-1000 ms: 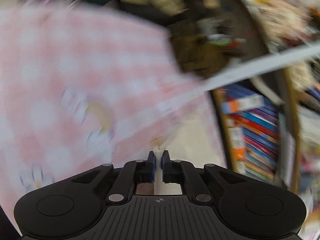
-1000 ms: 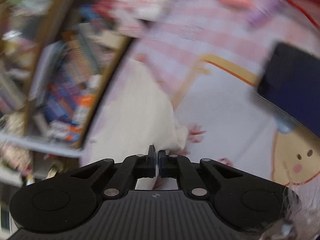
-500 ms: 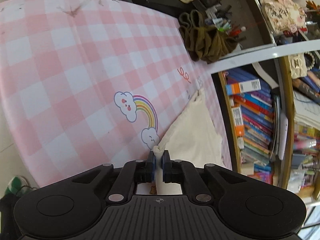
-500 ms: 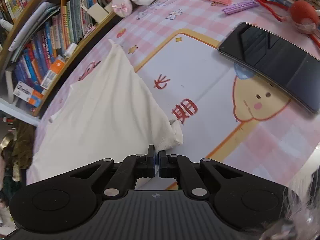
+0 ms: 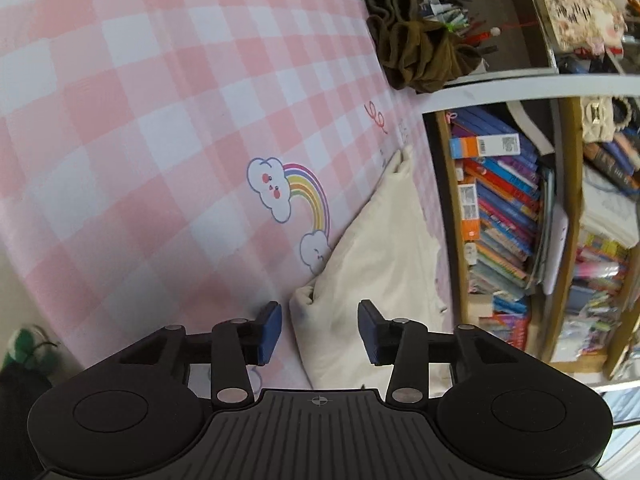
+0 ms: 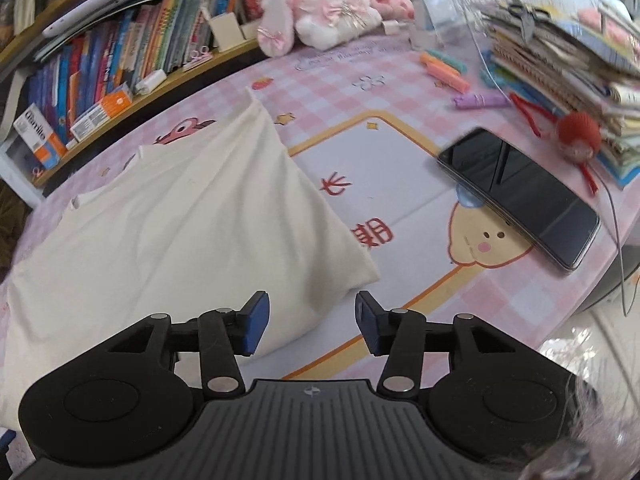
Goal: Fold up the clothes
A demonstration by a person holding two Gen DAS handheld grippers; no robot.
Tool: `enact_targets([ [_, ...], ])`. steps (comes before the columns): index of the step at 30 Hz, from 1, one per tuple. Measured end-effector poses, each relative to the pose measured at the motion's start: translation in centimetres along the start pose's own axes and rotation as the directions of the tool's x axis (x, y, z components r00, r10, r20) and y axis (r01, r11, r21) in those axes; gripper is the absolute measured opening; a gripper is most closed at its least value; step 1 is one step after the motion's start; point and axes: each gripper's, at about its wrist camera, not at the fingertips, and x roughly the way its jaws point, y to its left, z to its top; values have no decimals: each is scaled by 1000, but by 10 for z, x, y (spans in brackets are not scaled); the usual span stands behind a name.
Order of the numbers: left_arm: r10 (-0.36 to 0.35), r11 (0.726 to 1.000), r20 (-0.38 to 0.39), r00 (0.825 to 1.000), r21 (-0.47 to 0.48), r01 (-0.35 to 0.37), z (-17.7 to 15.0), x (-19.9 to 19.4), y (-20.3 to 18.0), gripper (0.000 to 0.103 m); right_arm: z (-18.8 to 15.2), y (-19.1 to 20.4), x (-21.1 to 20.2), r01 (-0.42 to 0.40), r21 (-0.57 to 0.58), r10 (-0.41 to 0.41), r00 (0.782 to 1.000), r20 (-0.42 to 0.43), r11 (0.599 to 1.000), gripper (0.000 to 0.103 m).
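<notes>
A cream-white garment (image 6: 180,216) lies folded flat on the pink checked table mat (image 6: 400,160), reaching toward the bookshelf. In the left wrist view the same garment (image 5: 380,256) runs along the mat's right side. My left gripper (image 5: 319,332) hangs over its near corner with jaws opening; the cloth lies between the blue pads but they do not press on it. My right gripper (image 6: 309,322) hovers over the garment's near right edge, jaws opening too, pads clear of the cloth.
A black phone (image 6: 520,196) lies on the mat at right, beside a red yarn ball (image 6: 578,136) and a stack of notebooks (image 6: 560,60). Plush toys (image 6: 320,4) and a bookshelf (image 6: 100,60) line the far edge. A brown cloth (image 5: 416,52) sits past the mat's end.
Both grippers were shut on the garment's corners and have let go; their jaws now stand apart. The garment has come down and lies flat on the mat.
</notes>
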Motion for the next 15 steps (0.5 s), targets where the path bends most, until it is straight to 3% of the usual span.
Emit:
enact_targets([
  [5,-24,1000,-18,1000,4,24,2,0,4,43,-2,37,-7,-7,-95,9,1000,15,995,53],
  [10,-46,999,-26,999,-8,46,5,2,7,43,-8,88,-2,-86,-219,83,996,-27,972,58],
  [13,-51,999,-35,998,0,51,6,3,7,43,-17,122,2,-166,-301,145,985,-90,939,60],
  [15,-56,998,-40,998,4,56,7,3,8,43,-27,153,4,-236,-392,189,969,-157,889,61],
])
